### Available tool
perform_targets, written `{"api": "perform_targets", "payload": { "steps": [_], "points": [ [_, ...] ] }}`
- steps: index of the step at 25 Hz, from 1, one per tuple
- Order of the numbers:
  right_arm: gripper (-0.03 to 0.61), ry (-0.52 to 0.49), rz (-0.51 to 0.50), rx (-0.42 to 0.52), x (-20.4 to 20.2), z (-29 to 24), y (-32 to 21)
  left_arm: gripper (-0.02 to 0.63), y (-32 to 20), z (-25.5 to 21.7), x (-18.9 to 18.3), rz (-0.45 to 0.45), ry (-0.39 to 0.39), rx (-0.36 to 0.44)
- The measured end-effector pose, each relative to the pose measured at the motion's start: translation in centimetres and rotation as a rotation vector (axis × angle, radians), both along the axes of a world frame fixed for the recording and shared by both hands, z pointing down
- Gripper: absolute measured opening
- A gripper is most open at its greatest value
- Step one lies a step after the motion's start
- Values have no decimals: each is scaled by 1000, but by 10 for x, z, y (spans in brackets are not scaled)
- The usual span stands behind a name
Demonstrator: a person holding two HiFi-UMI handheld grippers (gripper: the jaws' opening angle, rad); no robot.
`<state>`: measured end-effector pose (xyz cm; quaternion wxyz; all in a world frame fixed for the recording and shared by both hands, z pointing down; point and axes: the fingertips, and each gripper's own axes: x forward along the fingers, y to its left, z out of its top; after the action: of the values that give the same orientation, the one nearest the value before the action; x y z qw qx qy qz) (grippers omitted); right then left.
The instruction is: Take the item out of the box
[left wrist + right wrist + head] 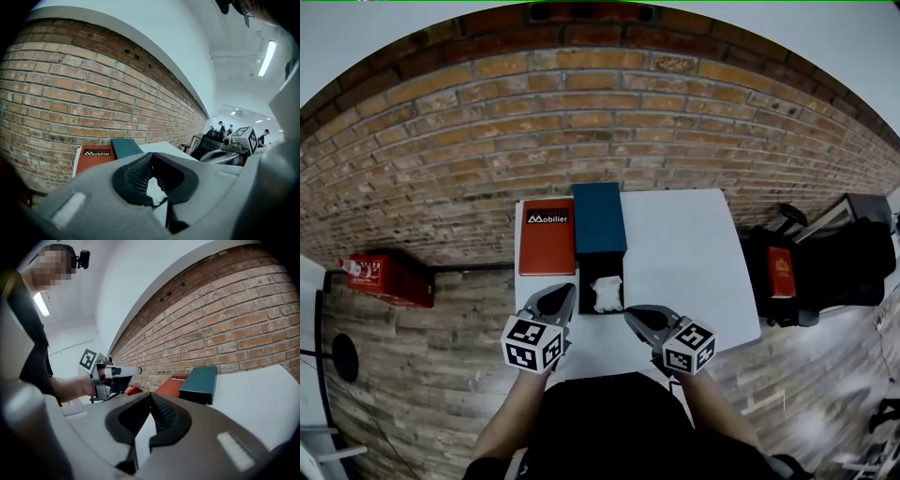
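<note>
We hold the left gripper (569, 292) and right gripper (631, 315), jaws closed and empty, flanking the open box (584, 281), ready for its white item (607, 293).

The wall (581, 122) across the upper frame is rough red-brown brick. The table (694, 253) at the centre is white, smooth and matt. The teal lid (599, 218) looks like matt card, and the red booklet (547, 246) has a smooth printed cover. The item (607, 294) is white and crumpled; paper or cloth, I cannot tell. The left gripper (569, 292) and the right gripper (631, 316) have grey matt plastic shells and black ribbed pads (137, 174).
</note>
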<state>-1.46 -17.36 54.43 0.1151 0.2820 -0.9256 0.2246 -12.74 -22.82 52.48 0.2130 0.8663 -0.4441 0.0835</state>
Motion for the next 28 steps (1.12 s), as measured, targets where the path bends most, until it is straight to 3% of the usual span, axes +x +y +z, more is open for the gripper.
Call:
{"api": "perform_targets", "payload": {
  "steps": [10, 15, 20, 28],
  "points": [
    [0, -24, -107, 12, 54, 5, -8, 3, -10, 4, 43, -103, -40, -47],
    [0, -38, -125, -27, 77, 24, -13, 3, -9, 12, 70, -93, -99, -54],
    [0, -22, -181, -50, 75, 33, -18, 3, -10, 27, 76, -124, -72, -106],
    [2, 22, -232, -41, 51, 37, -49, 3, -25, 53, 70, -128, -92, -161]
  ]
}}
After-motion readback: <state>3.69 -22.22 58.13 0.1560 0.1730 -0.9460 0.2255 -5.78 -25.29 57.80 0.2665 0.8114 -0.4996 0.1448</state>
